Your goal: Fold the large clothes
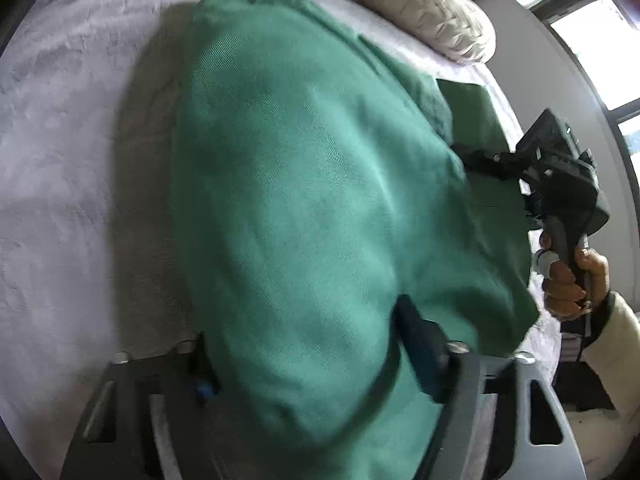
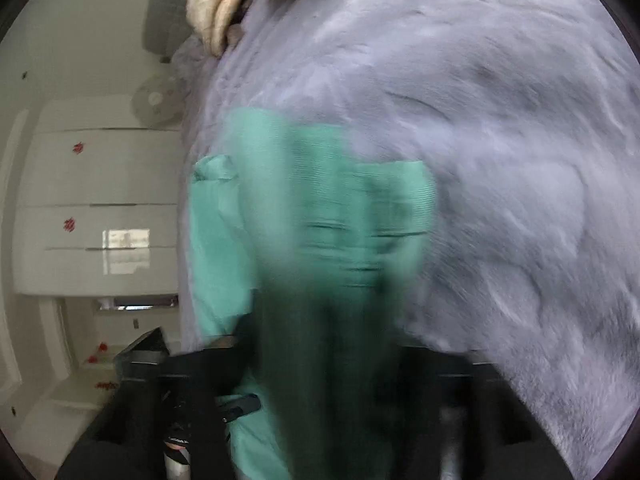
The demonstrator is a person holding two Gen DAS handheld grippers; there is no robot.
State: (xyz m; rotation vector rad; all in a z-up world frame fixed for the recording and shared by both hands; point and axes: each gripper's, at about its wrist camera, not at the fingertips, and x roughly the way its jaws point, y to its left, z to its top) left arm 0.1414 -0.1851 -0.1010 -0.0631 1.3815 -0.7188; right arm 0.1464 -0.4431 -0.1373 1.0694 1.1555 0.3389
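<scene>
A large green garment (image 1: 304,184) lies across a grey fuzzy bed cover (image 1: 72,168). In the left wrist view my left gripper (image 1: 316,364) is shut on a near edge of the garment, and the cloth drapes over its fingers. The right gripper (image 1: 476,156) shows at the right, held by a hand, with its fingers pinched on the garment's far right edge. In the blurred right wrist view the green garment (image 2: 320,240) hangs from my right gripper (image 2: 320,344) over the bed cover (image 2: 500,160).
A cream pillow (image 1: 432,4) lies at the head of the bed. A window (image 1: 600,40) is on the right. White cabinets (image 2: 96,208) and a fan (image 2: 156,104) stand beyond the bed's edge.
</scene>
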